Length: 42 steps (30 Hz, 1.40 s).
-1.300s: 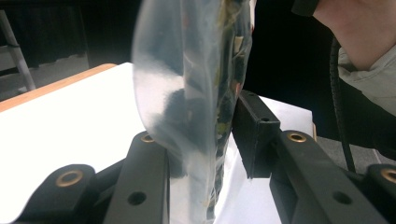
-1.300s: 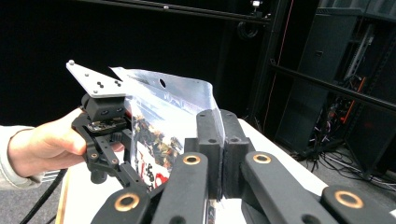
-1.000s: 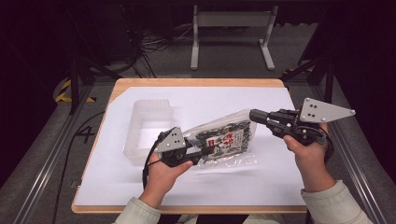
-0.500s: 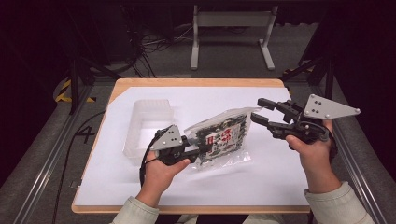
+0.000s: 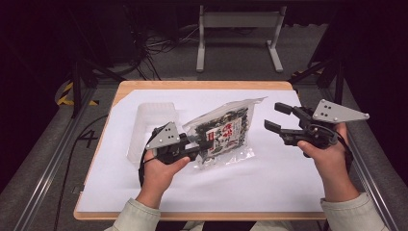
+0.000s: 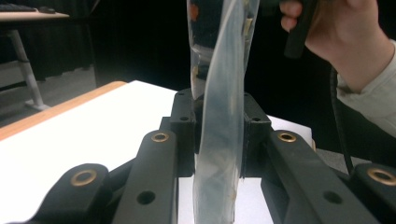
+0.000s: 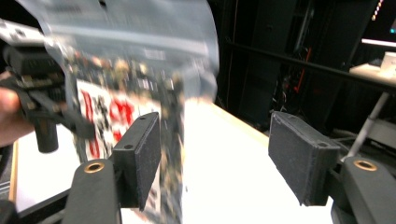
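Currently, my left tool point(image 5: 199, 146) is clamped on the lower edge of a clear plastic pouch point(image 5: 222, 131), holding it lifted above the white surface point(image 5: 269, 178). In the left gripper view the pouch point(image 6: 219, 116) stands edge-on between the two black jaws, which press against it from both sides; the film is transparent and slightly wrinkled, with dark contents visible higher up.

From the high view I read the pouch as a flat, roughly rectangular bag with a clear sealed border. Its contents are dark with pale flecks, and a white label with red characters sits across the middle. The pouch tilts up and away from my left tool toward the far right, its upper corner pointing at my right tool point(image 5: 275, 119).

My right tool is apart from the pouch, to its right, with the jaws spread wide. In the right gripper view point(image 7: 215, 158) nothing sits between the padded jaws; the pouch point(image 7: 121, 93) appears blurred ahead, at the left.

A translucent plastic tray point(image 5: 144, 126) rests on the surface just beyond my left hand point(image 5: 159, 173).
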Each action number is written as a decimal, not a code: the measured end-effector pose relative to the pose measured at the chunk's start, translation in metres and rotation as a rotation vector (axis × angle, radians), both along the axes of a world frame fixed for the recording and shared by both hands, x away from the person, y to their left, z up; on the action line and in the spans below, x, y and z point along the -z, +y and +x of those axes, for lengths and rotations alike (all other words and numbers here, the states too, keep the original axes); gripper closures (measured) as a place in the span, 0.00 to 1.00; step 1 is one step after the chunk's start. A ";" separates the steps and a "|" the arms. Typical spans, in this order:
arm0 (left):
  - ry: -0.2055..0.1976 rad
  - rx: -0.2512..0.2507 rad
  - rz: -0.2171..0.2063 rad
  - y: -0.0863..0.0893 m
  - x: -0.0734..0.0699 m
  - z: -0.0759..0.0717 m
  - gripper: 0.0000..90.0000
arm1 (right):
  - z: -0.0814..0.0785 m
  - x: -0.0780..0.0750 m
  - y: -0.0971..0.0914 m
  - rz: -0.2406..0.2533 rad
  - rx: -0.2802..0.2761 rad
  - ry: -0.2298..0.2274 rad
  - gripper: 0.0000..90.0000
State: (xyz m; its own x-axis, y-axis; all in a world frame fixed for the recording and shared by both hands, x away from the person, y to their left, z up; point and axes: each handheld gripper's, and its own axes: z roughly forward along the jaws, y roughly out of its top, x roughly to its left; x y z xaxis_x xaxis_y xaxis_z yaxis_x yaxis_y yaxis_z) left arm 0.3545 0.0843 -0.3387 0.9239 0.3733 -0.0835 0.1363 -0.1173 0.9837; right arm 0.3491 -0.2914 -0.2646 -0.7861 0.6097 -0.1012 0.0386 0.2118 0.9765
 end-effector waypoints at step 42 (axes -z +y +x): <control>-0.122 -0.142 -0.004 0.082 -0.044 0.001 0.81 | 0.006 0.076 -0.030 -0.064 0.120 0.187 0.34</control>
